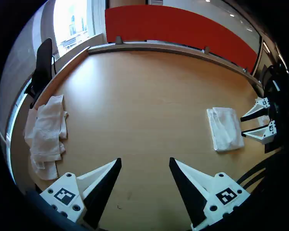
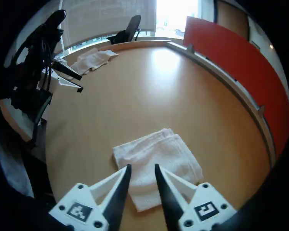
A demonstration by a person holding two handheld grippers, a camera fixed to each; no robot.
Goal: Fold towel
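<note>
A broad wooden table point(image 1: 144, 96) takes up most of both views, its surface pale and glossy under the light from a bright window point(image 1: 73, 23) at the far corner. A long red partition point(image 1: 175, 27) stands along the table's far edge. A black chair point(image 1: 42, 69) sits by the window end, just off the table's corner.

Near that corner, at the table's edge, lies a heap of unfolded towels point(image 1: 48, 131), white and crumpled, one draped over another. Well apart from it, on the opposite side of the table, rests the folded towel point(image 1: 225, 129), white, a neat rectangle lying flat on the wood.

In the left gripper view, the left gripper point(image 1: 144, 161) hangs over bare table between the two lots of cloth, its jaws spread wide with nothing between them. The right gripper point(image 1: 242, 127) shows at the folded towel's outer edge, its fingertips pointing at the cloth. In the right gripper view its jaws stand narrow, a slim gap between them, the tips over the near part of the folded towel and gripping nothing that can be seen
</note>
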